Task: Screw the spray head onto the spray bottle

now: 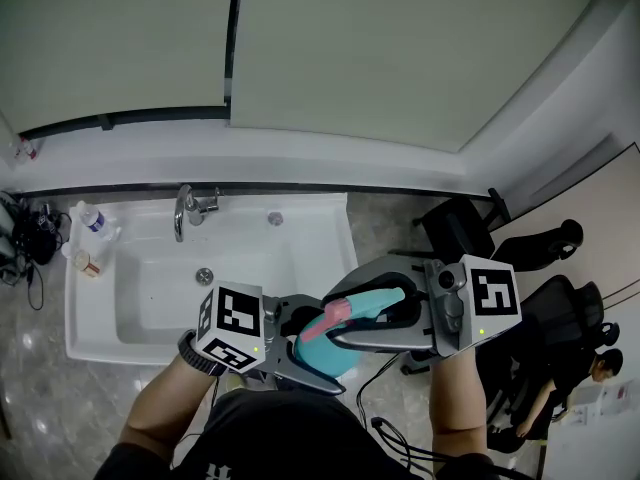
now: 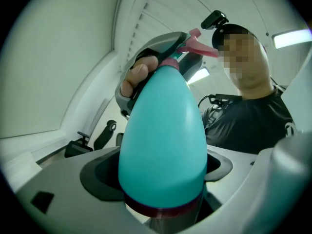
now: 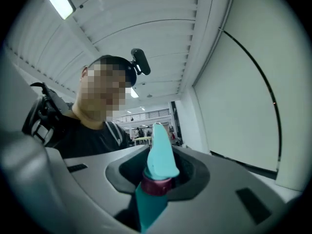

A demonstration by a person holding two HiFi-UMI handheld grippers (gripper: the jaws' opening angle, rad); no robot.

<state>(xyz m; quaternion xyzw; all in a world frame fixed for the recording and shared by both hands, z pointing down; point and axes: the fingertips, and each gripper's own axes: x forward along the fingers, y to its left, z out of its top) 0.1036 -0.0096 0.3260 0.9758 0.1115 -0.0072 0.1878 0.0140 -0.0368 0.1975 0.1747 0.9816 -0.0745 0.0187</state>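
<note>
Two pieces meet at the middle of the head view: the teal spray bottle and, at its narrow neck, the spray head with its pink collar. By its looks the bottle is thin, smooth plastic, light unless filled (its wall is opaque, so that cannot be told), and likely to dent under a hard squeeze. Its egg shape tapers, so jaws set high would tend to slide off. The broad lower part just above the dark red band is the safer hold. The head looks stiff and small, with a projecting pink tip that could snag. It is best taken by its body so the collar turns square to the neck, since a tilted start would probably cross the thread.

The left gripper is closed on the bottle's wide lower part, which fills the gap between its jaws, the neck pointing away toward the other hand. The right gripper faces it from the opposite side, jaws partly closed and clamped on the spray head. The collar sits at the neck, but how far it is threaded cannot be told. Both pieces are held in the air in front of the person, near the front edge of a white sink with its tap
</note>
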